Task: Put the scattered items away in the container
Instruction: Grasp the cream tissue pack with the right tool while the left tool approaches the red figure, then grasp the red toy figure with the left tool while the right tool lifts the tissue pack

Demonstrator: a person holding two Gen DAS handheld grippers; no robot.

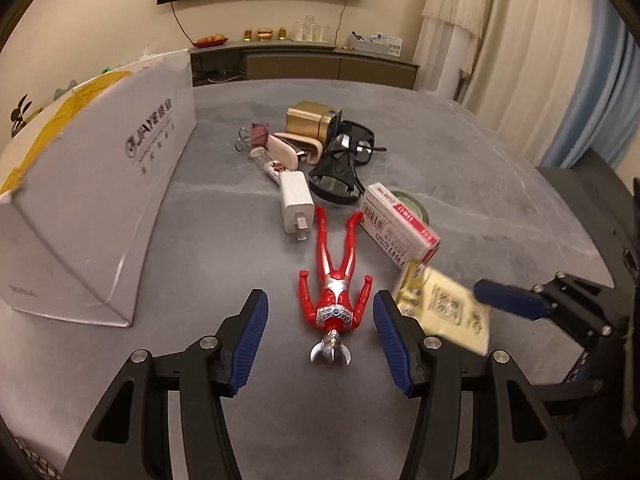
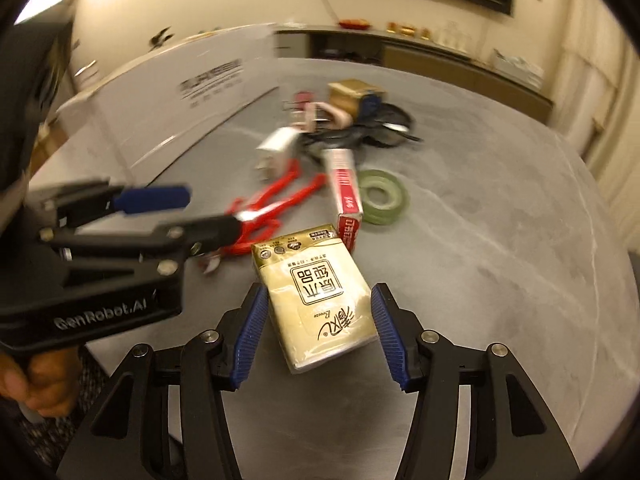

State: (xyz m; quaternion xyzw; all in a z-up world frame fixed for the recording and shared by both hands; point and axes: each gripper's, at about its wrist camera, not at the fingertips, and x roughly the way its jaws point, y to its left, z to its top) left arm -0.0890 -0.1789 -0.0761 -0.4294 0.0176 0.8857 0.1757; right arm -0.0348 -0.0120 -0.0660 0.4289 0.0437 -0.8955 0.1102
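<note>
A red and silver toy figure lies on its back on the grey table, head toward me. My left gripper is open, one blue pad on each side of the figure's chest and head, not touching it. A cream tissue pack lies flat between the spread fingers of my right gripper, which is also open. The white cardboard box stands at the left. In the right wrist view the left gripper reaches in from the left over the figure.
Further back on the table are a white charger, black sunglasses, a pink and white carton, a green tape roll, a gold box and a binder clip. A hand holds the left gripper.
</note>
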